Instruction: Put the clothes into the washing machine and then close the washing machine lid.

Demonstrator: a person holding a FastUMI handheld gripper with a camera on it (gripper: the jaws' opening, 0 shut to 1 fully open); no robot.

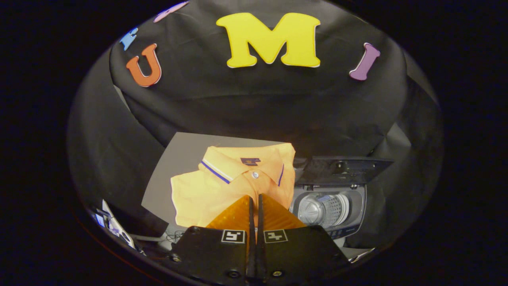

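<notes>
An orange polo shirt (222, 186) with a striped collar and a button spreads just ahead of my fingertips, over the grey table (182, 159). My gripper (254, 197) is shut, and a sliver of the shirt's cloth shows pinched between the two fingers. The shirt's right edge overlaps the small top-loading washing machine (353, 210) that stands to the right of the fingers. The machine's dark lid (341, 170) stands raised at the back. Its ribbed drum (323, 208) is open to view and looks empty.
Black cloth walls close in behind and on both sides of the table. Papers and cables (115, 226) lie beyond the table's near left corner. A control panel strip (345, 231) runs along the machine's front.
</notes>
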